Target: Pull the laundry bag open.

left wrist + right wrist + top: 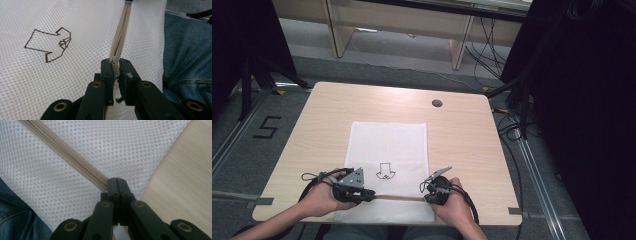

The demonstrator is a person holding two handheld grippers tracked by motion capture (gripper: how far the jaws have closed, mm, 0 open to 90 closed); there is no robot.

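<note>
i see the table (pixel 462 130), pale wood, with a round hole (pixel 437 103) near its far edge. on it lies the mesh bag (pixel 387 140), white, flat, its near end hanging just over the table's near edge; a small brown shirt outline (pixel 385 171) is drawn on it. across the bag's near part runs the beige zipper (pixel 399 198), stretched in a straight line between my two tools. my left gripper (pixel 115 65) is pinched on the zipper's left end, jaws pressed tight around it. my right gripper (pixel 116 182) is clamped on the zipper's right end, close to the bag's edge, jaws pressed together with no gap showing.
</note>
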